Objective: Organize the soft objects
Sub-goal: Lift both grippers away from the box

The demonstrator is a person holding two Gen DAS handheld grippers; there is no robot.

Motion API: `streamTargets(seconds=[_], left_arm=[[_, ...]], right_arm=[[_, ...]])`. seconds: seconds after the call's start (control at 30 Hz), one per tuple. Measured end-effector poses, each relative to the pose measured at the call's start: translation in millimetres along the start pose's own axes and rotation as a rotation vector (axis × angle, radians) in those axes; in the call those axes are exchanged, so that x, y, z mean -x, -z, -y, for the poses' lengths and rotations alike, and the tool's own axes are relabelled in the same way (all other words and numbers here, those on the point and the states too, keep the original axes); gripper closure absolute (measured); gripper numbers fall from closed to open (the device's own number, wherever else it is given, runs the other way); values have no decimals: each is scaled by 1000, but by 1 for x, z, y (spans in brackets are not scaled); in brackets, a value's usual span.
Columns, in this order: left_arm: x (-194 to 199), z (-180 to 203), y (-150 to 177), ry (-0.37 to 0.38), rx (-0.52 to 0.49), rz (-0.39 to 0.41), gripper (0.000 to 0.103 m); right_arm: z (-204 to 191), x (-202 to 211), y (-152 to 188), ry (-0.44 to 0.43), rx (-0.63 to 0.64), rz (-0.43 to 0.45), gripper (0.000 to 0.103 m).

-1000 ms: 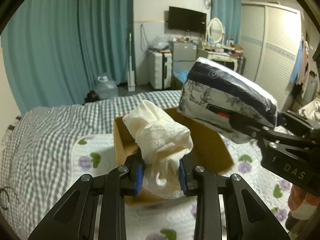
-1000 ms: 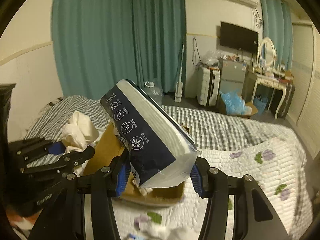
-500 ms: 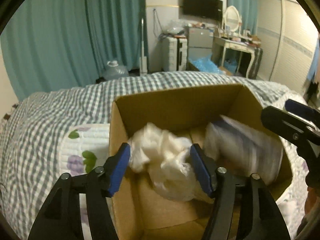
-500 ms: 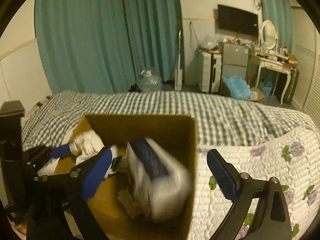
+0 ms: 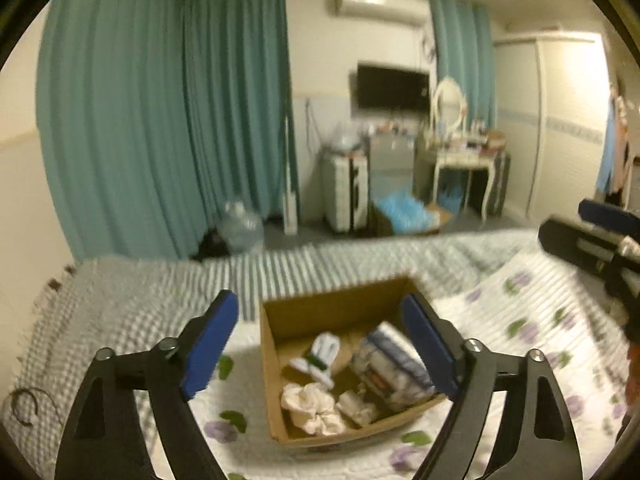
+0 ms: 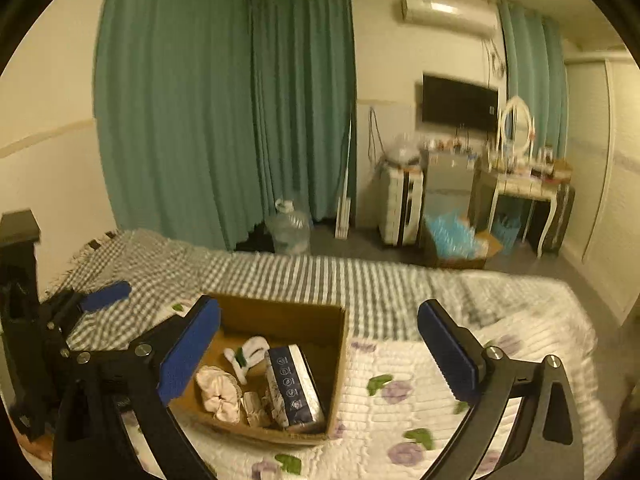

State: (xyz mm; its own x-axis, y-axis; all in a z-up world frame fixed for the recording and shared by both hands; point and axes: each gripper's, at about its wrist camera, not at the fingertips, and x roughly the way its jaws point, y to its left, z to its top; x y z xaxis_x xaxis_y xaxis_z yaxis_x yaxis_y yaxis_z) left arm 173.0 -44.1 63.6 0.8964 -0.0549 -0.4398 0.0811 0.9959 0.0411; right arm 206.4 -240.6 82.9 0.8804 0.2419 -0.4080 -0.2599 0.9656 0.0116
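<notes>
An open cardboard box (image 5: 280,320) stands on the bed; it also shows in the right wrist view (image 6: 338,344). Inside lie a cream cloth bundle (image 5: 316,404) (image 6: 218,392), a dark blue and white tissue pack (image 5: 394,364) (image 6: 296,384), a white and green sock (image 5: 322,354) (image 6: 248,350) and a small crumpled piece (image 5: 358,402). My left gripper (image 5: 320,348) is open and empty, raised above the box. My right gripper (image 6: 320,354) is open and empty, raised above the box's right side.
The bed has a grey checked blanket (image 5: 140,300) and a white flowered quilt (image 6: 420,400). Beyond it are teal curtains (image 5: 160,120), a water jug (image 6: 290,228), a white suitcase (image 6: 400,208) and a dressing table (image 6: 520,184).
Both grippers let go of the cloth bundle and the tissue pack into the box, opened wide, and pulled back up and away from it.
</notes>
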Motion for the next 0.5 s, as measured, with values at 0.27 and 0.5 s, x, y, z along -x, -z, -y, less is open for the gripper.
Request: streamTargets(seconds=[0.27,0.5], left_arm=[[121,17,-18,-20,-38,150,9],[144,18,19,-49,-28,128,9]], right_arm=[[-23,113,-8,35,145,18,1],[-16,134,39,29,142,-56,1]])
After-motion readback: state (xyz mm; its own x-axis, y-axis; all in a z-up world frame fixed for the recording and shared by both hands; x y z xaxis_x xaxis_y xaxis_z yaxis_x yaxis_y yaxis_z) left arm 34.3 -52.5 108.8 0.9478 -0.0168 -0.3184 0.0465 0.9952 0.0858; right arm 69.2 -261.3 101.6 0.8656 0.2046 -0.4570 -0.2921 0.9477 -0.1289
